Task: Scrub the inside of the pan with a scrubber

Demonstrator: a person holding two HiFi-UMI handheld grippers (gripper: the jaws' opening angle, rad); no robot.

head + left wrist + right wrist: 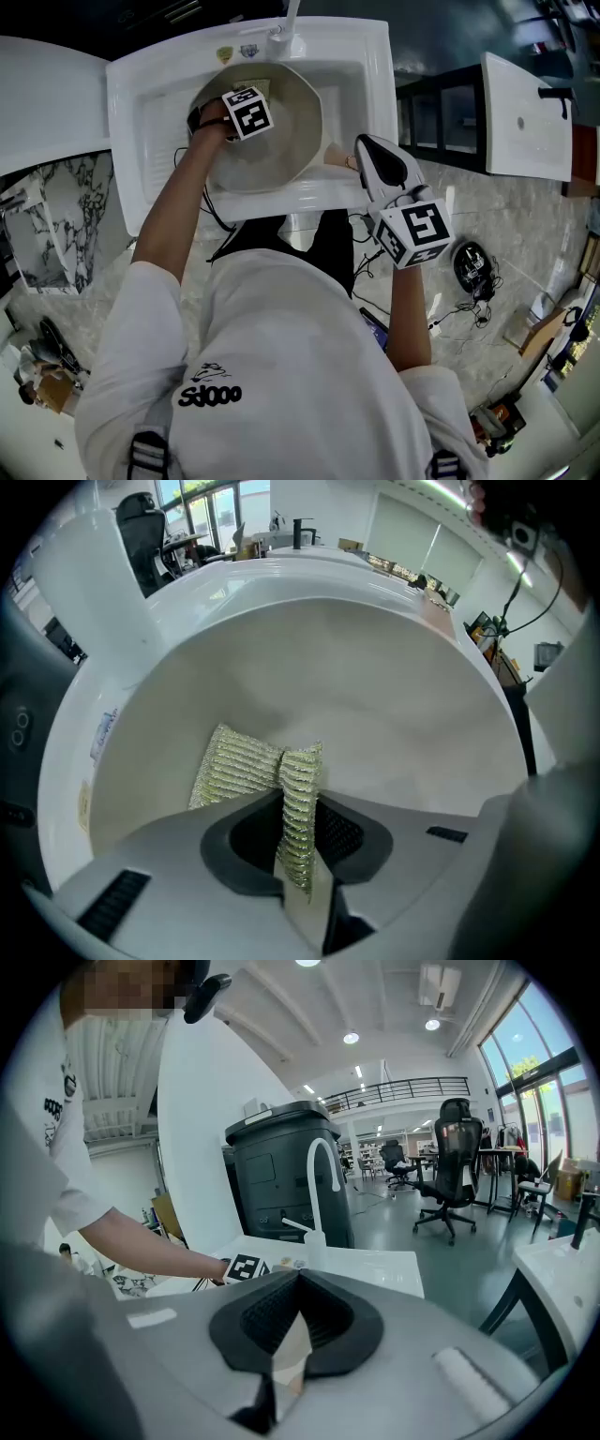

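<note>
A cream pan sits in the white sink. My left gripper reaches down inside it, shut on a yellow-silver mesh scrubber. In the left gripper view the scrubber fans out from the left gripper against the pan's inner wall. My right gripper is at the sink's front right rim, shut on the pan's beige handle. In the right gripper view a piece of that handle shows pinched between the right gripper jaws.
A white faucet stands at the sink's back edge. Another white basin stands to the right. Cables and a black device lie on the marble floor. A dark bin and an office chair stand behind the sink.
</note>
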